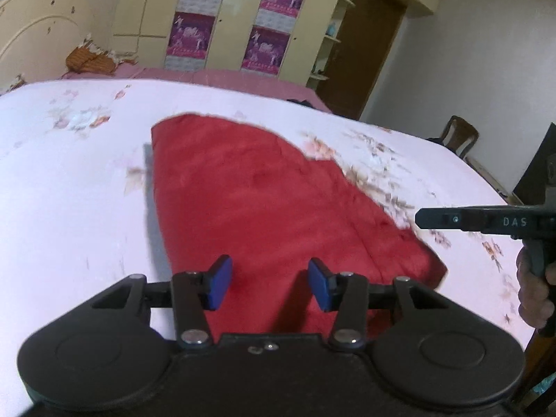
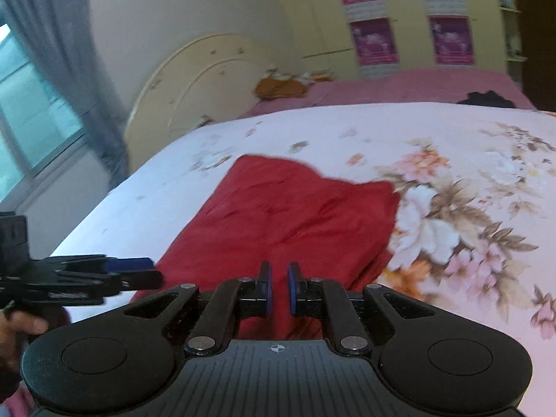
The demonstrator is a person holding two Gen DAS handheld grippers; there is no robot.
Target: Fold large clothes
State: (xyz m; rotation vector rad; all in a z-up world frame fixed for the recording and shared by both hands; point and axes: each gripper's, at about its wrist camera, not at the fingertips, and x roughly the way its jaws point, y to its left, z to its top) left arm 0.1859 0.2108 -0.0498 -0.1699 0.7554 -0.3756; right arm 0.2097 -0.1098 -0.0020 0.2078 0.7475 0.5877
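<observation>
A folded red garment (image 1: 264, 208) lies flat on the floral bedspread (image 1: 69, 180) near the bed's near edge, while the left gripper (image 1: 269, 283) hovers over it with fingers spread wide and the right gripper (image 2: 279, 288) hovers with pads almost together, gripping nothing.

floral bedsheet (image 2: 451, 173) | headboard (image 2: 194, 83) | posters on wardrobe (image 1: 194, 38) | chair (image 1: 458, 135) | curtain (image 2: 69, 52)

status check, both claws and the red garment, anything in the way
Left claw open, empty, above near hem. Right claw nearly shut, gap showing, nothing held. Red garment partly folded on floral bedsheet. Nothing blocking.
</observation>
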